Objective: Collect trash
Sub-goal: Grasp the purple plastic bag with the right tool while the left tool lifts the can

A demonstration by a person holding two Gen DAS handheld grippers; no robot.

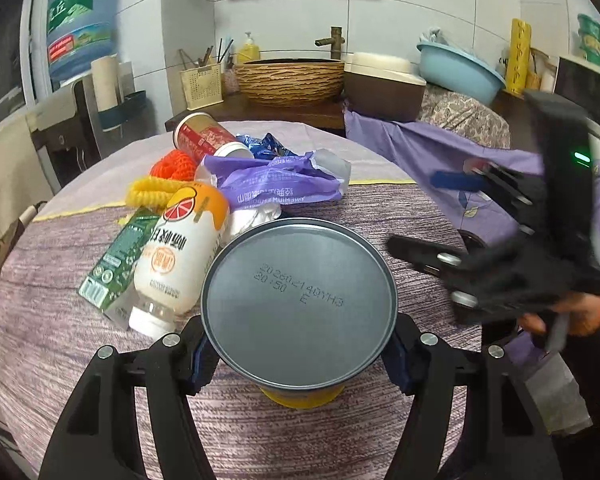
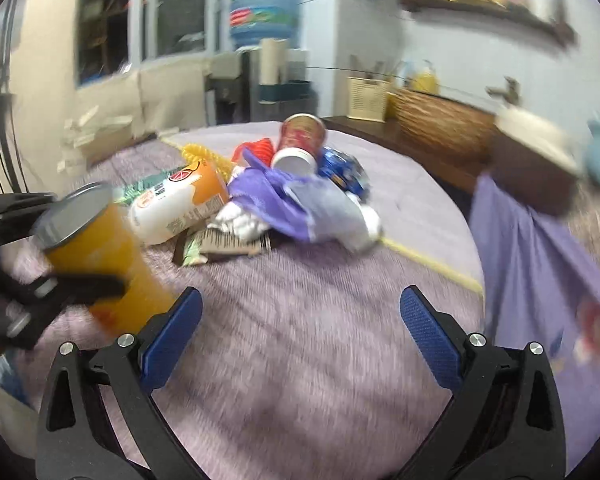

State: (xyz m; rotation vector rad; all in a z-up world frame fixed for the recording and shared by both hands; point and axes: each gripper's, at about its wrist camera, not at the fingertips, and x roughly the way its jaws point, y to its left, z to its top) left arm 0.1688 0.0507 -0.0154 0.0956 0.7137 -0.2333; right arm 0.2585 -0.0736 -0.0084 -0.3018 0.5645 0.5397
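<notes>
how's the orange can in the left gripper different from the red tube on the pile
The orange can is clamped in the left gripper, off the table; the red tube lies on its side among the trash. The can shows a grey metal end, the tube a white one. Both are cylinders.

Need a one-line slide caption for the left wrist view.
Left gripper clamps a yellow can above the trash pile; right gripper open alongside.
</notes>
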